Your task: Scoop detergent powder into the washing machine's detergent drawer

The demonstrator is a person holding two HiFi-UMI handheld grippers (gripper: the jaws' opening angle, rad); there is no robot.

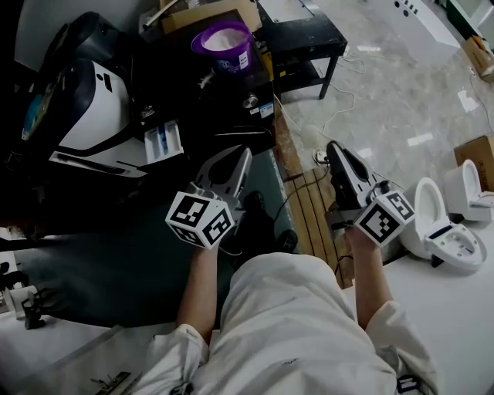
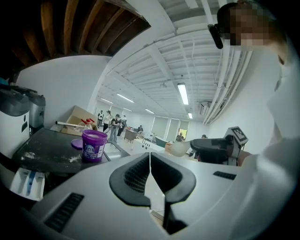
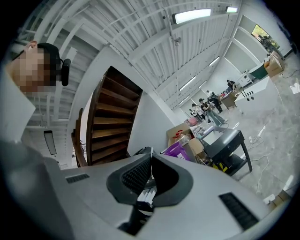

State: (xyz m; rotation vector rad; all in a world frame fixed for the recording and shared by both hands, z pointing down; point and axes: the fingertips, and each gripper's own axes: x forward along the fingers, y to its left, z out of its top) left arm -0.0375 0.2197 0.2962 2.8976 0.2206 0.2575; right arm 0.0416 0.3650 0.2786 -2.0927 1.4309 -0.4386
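The purple detergent tub [image 1: 225, 42] stands open on a dark table, with white powder showing inside; the left gripper view also has this tub [image 2: 93, 145]. The washing machine [image 1: 85, 100] is at the left, its detergent drawer [image 1: 164, 143] pulled out. My left gripper [image 1: 241, 158] is shut and empty, pointing toward the drawer from just right of it. My right gripper [image 1: 333, 148] is over the wooden floor strip. It is shut on a white scoop [image 2: 180, 148], whose bowl sticks out past the tips. The drawer [image 2: 28, 183] appears low at the left of the left gripper view.
Cardboard boxes [image 1: 208, 11] sit behind the tub. A black metal table [image 1: 305, 38] stands to the right of the dark table. White toilets [image 1: 448, 224] stand on the floor at the right, and cables lie near the boards. Several people stand far off in the hall.
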